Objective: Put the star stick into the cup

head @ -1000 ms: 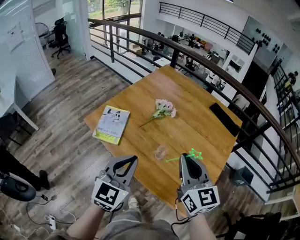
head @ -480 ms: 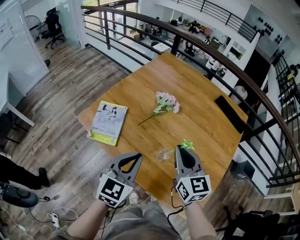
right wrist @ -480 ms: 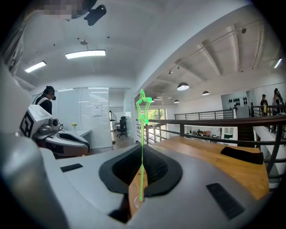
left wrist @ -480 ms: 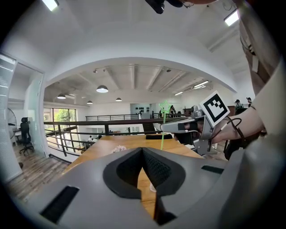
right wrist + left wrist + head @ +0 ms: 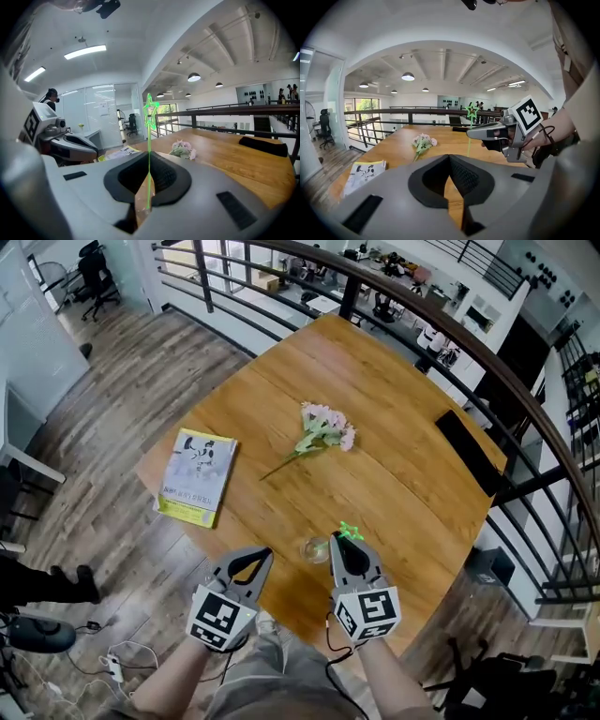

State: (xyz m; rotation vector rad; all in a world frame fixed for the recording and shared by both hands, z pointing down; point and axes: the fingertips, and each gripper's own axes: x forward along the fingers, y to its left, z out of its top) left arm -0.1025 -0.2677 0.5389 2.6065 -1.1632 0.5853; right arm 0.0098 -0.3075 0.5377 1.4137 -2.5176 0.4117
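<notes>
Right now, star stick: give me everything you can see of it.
The star stick is a thin, translucent bright-green rod, plastic by its look, topped with an outlined star. It stands upright, pinched in the shut right gripper, with the shaft running between its jaws and the star head well above them. It is held over the table near its front edge, just beside the clear cup and not visibly in it. Nothing but the gripper is seen touching it.

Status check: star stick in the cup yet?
Left tongs shut, empty. Right tongs shut on star stick, upright, star up. Not yet in cup; cup stands just beside right tongs. Flowers and book well clear.
</notes>
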